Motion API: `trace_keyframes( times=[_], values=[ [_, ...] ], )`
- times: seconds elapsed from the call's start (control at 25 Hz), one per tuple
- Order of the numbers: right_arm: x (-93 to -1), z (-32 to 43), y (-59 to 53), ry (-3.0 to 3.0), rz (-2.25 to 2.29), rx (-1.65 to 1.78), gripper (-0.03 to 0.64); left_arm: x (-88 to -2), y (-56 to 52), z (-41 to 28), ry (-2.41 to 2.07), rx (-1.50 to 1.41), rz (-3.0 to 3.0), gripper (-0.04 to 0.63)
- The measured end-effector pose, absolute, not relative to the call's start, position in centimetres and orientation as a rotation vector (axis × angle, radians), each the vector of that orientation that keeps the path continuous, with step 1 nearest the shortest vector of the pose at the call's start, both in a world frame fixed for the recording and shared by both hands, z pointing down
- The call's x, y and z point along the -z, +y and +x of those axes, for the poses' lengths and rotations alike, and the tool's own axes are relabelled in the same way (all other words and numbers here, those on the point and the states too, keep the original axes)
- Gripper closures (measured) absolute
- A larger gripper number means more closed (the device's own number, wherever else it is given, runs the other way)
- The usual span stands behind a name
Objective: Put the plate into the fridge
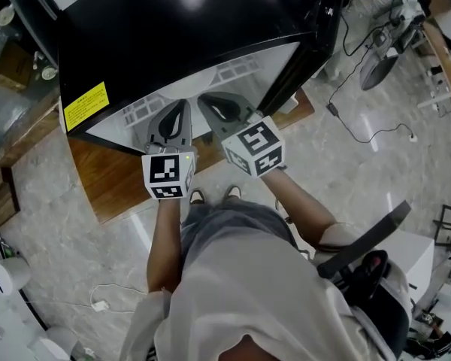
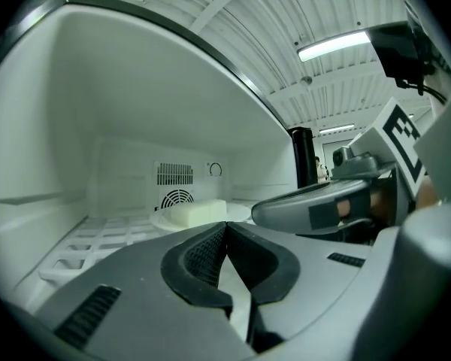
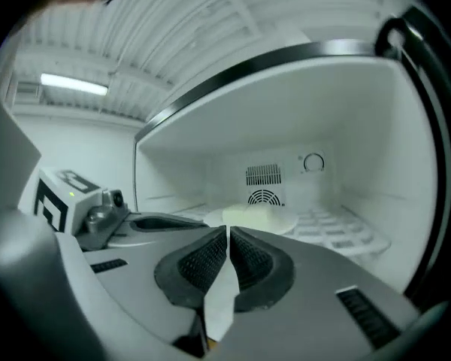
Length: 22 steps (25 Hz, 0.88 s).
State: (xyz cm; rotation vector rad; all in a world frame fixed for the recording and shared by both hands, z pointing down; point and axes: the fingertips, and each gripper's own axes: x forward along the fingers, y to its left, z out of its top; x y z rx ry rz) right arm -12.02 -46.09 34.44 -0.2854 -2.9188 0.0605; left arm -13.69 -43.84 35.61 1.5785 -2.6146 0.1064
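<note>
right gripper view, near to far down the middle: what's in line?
right gripper, jaws together and empty → plate on the fridge shelf, with a pale block on it → round fan vent on the back wall

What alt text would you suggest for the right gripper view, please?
A white plate holding a pale block sits on the shelf inside an open fridge. The right claw is shut and empty in the foreground.
</note>
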Motion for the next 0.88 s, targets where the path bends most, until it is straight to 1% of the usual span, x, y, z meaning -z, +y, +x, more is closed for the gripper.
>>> trace_keyframes(
  times=[0.08,0.48,0.68,0.8,0.88],
  values=[
    [-34.3,-12.7,-46.1,-2.935,-0.252,0.032,0.592,-35.4,-44.1,-13.7,-2.623,-0.102,1.577,0.577],
    [-34.5,-14.2,-46.0,-2.960,-0.251,-0.033,0.598,-35.3,-44.6,-14.3,-2.638,-0.081,1.572,0.577],
    [-34.0,-12.4,-46.7,-2.978,-0.288,-0.042,0.598,-35.6,-44.2,-13.2,-2.670,-0.062,1.525,0.577],
    [-34.4,-10.3,-46.8,-2.974,-0.291,-0.035,0.598,-37.4,-44.0,-10.6,-2.662,-0.122,1.521,0.577],
    [-34.8,-8.8,-47.0,-2.965,-0.288,-0.018,0.598,-38.9,-44.1,-8.6,-2.623,-0.091,1.517,0.577]
  ],
)
